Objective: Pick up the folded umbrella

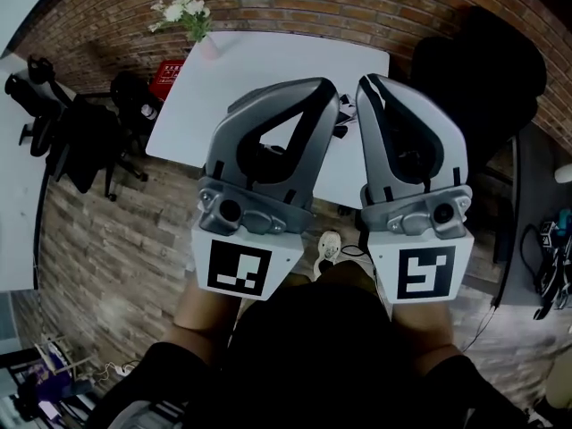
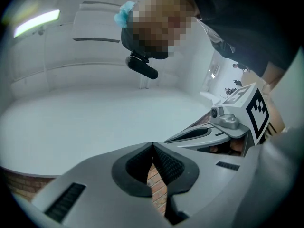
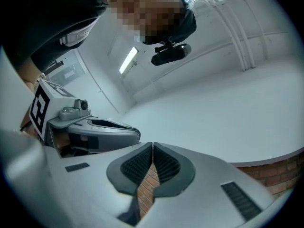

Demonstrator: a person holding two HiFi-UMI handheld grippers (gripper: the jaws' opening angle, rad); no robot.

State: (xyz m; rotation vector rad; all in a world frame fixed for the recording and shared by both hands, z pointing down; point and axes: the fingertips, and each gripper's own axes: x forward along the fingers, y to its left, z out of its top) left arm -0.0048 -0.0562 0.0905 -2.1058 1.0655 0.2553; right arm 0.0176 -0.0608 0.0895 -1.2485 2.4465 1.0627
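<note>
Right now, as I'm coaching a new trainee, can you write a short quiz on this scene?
1. True or false: the grey left gripper holds something between its jaws.
2. What stands at a far corner of the white rectangular table? A) a kettle B) white flowers in a pale vase C) a laptop
3. Fill in: the jaws of the grey right gripper are ____.
Key: 1 false; 2 B; 3 shut.

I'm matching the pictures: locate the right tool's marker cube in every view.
Head view: marker cube, lower right.
Left gripper view: far right edge.
Right gripper view: not in it; the cube at left sits on the left tool.
Shared landmark: brickwork.
</note>
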